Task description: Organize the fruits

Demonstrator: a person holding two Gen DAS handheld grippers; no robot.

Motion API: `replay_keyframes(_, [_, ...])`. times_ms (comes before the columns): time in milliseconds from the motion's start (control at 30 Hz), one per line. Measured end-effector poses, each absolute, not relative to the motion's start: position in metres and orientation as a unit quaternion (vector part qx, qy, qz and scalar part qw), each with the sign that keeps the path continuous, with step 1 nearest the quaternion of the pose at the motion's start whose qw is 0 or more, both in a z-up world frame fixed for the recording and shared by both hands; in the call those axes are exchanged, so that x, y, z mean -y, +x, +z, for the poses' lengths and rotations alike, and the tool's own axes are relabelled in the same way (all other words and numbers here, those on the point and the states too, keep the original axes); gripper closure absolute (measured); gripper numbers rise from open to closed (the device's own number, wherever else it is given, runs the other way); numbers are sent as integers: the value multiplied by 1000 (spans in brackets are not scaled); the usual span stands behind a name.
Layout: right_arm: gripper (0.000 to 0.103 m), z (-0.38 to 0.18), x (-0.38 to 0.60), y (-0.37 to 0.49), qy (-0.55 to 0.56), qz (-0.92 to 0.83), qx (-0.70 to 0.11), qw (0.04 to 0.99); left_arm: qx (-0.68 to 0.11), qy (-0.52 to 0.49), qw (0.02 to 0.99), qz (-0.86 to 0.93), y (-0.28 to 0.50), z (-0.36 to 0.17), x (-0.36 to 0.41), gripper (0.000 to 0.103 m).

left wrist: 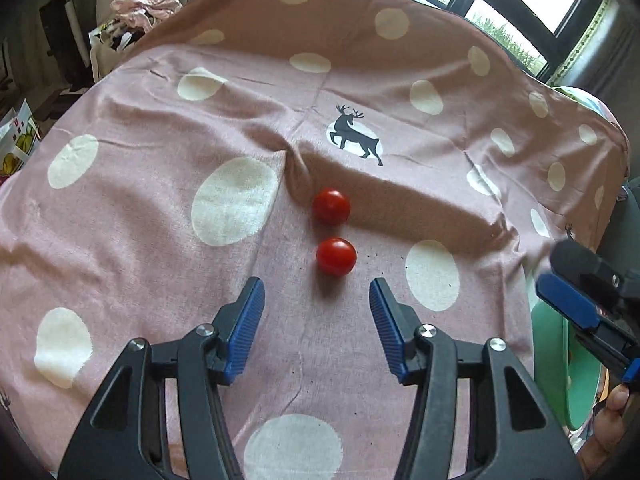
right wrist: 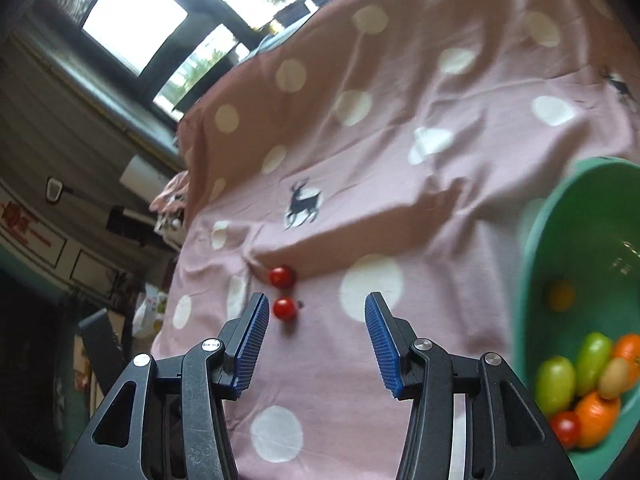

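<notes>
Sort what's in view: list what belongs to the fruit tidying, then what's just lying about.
Job:
near cherry tomato
far cherry tomato
green bowl, with fruit inside
left gripper, open
right gripper, open

Lying about:
spotted pink cloth
deer print
bags beyond the table

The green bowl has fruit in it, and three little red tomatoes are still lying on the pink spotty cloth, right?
Not quite: only two red tomatoes lie on the pink spotty cloth, as the left wrist view shows. The green bowl does hold fruit, seen in the right wrist view.
</notes>
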State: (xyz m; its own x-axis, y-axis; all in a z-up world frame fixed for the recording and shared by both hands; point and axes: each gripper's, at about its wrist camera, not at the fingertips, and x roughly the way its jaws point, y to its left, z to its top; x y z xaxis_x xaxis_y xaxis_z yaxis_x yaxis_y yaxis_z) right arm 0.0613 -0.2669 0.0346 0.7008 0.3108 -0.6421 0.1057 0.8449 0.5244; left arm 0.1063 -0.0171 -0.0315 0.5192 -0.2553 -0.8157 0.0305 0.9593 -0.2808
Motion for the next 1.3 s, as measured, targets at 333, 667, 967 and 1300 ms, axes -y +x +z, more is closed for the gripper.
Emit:
replay_keyframes(333, [52,-21,197,181,217,116,-506,827,-517,-155,835,-107,136,-54,25,64])
replay_keyframes(667, [62,-40,180,207,174,99,-522,829,-500,-145,849,-90,138,-57,16,86])
replay_keyframes(967, [73,-36,197,198,194,90,-509,833,-502,-130,849,-105,133,-56,20,97])
replay_keyframes(1300, [73,37,256,86,229,45,-396,888,-425,-104,881,-177,77,5,50,97])
